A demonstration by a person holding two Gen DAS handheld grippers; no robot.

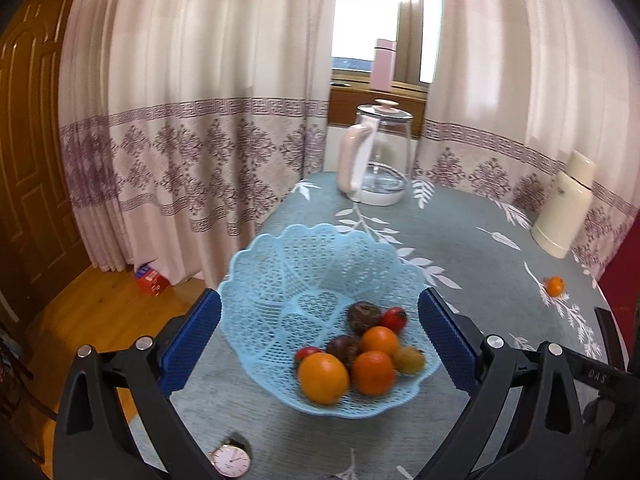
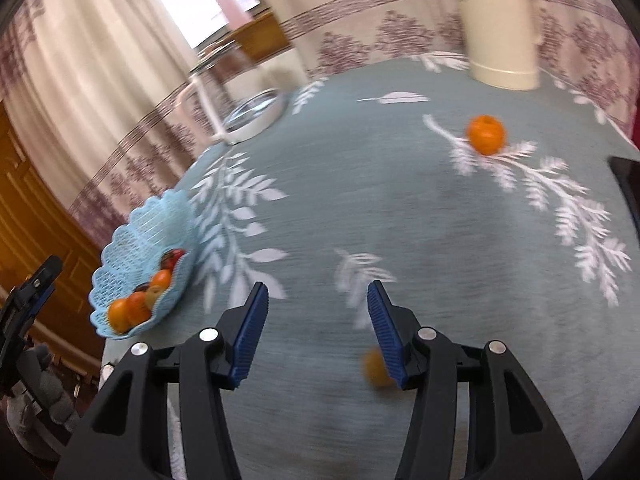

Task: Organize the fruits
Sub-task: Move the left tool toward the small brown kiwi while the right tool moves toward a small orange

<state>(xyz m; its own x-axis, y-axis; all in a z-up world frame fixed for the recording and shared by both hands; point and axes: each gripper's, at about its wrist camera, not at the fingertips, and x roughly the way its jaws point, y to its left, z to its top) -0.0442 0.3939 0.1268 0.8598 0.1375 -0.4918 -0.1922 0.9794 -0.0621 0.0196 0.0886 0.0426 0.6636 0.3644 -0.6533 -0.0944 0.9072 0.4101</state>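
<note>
Left gripper (image 1: 320, 344) hangs wide open w/ nothing in it, framing the blue lattice basket (image 1: 280, 272) at centre frame, prob. to steady it. Basket's near side holds oranges, dark & red fruit. Right gripper (image 2: 318, 320) gapes empty too, low centre. Loose orange (image 2: 485, 134) sits upper right on the tablecloth (image 2: 400, 208); a blurred orange fruit (image 2: 374, 368) lies by the right finger.

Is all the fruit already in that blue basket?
No. A small orange sits alone on the tablecloth, far from the blue basket, near the cream flask.
</note>
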